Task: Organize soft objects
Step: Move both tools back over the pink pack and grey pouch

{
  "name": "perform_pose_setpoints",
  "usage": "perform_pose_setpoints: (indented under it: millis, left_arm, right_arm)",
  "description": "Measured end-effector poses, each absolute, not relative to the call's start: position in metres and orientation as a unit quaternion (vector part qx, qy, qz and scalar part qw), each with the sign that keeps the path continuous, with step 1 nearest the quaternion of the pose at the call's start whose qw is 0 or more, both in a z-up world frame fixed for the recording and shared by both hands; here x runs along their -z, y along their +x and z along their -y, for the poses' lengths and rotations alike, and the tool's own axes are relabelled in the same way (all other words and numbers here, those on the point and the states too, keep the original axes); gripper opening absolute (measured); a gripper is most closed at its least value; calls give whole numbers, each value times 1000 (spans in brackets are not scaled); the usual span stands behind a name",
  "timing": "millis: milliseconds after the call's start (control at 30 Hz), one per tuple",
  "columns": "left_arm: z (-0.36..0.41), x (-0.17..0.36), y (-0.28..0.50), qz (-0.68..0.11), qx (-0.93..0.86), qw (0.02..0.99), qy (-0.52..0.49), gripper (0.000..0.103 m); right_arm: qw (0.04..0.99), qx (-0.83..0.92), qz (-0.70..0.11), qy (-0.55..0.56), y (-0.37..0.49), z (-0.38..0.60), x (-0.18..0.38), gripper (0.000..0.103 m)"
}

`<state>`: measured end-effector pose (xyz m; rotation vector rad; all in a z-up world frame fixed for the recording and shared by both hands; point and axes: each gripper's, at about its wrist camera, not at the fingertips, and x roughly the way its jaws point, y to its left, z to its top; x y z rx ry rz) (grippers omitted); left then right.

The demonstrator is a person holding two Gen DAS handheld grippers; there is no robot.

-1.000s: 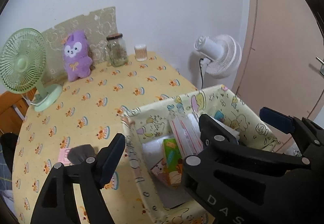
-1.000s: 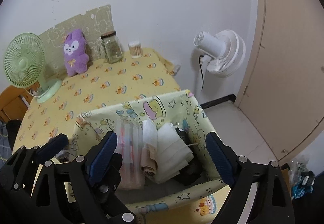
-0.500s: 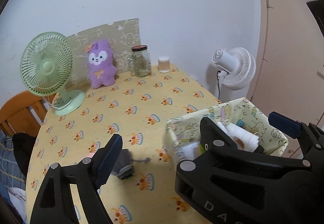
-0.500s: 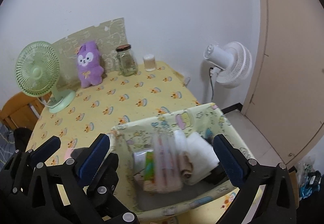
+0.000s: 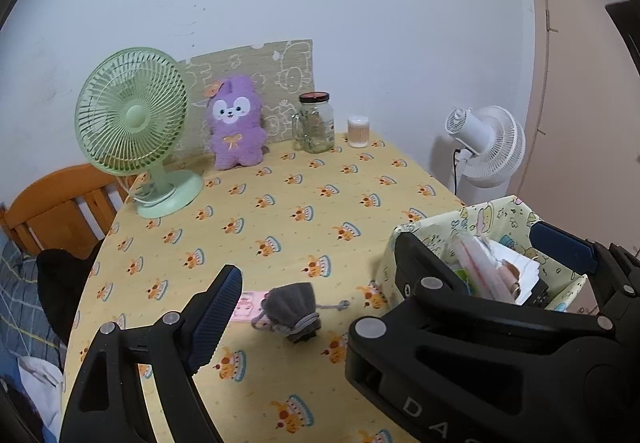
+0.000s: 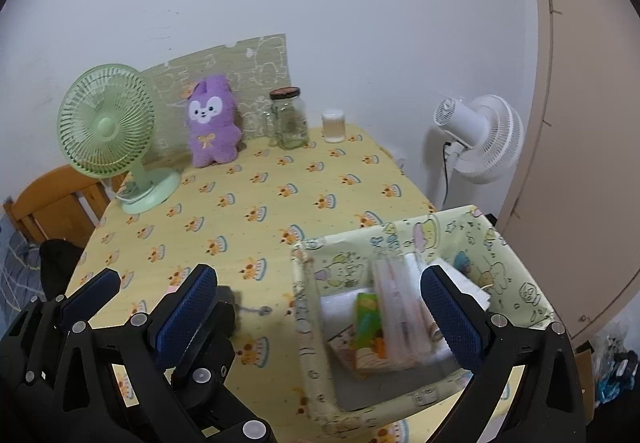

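Grey and soft, a small drawstring pouch (image 5: 291, 307) lies on the yellow patterned tablecloth (image 5: 280, 203), its cord trailing to one side, with a pink card (image 5: 246, 309) touching its left edge. We hold our left gripper (image 5: 312, 299) above it with the jaws spread wide and nothing between them — the pouch sits in the gap as seen from the left wrist. Our right gripper (image 6: 320, 307) is likewise wide open and empty, hovering over the fabric storage basket (image 6: 516, 267), which stands just to the right of the pouch and holds folded white cloths (image 6: 460, 279), a striped packet (image 6: 396, 299) and a green carton (image 6: 366, 317). At the far edge of the table stand a green desk fan (image 5: 132, 115), a purple plush toy (image 5: 236, 131) and a glass jar (image 5: 316, 123) — all well apart from the pouch.
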<state>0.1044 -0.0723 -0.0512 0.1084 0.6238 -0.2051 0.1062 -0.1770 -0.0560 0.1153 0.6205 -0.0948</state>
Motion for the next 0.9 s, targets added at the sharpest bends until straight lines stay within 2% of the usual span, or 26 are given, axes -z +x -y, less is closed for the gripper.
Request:
perform_pose_setpoints:
  millis: [433, 700, 900]
  left_arm:
    - [31, 78, 106, -323, 89, 940, 55, 87]
    - [-1, 108, 112, -362, 72, 929, 35, 88]
    - [-14, 124, 121, -367, 38, 929, 30, 89]
  right_arm:
    - [949, 22, -308, 55, 112, 137, 84, 103]
    - [934, -18, -355, 33, 126, 101, 113, 103]
    - [939, -12, -343, 13, 134, 83, 127, 103]
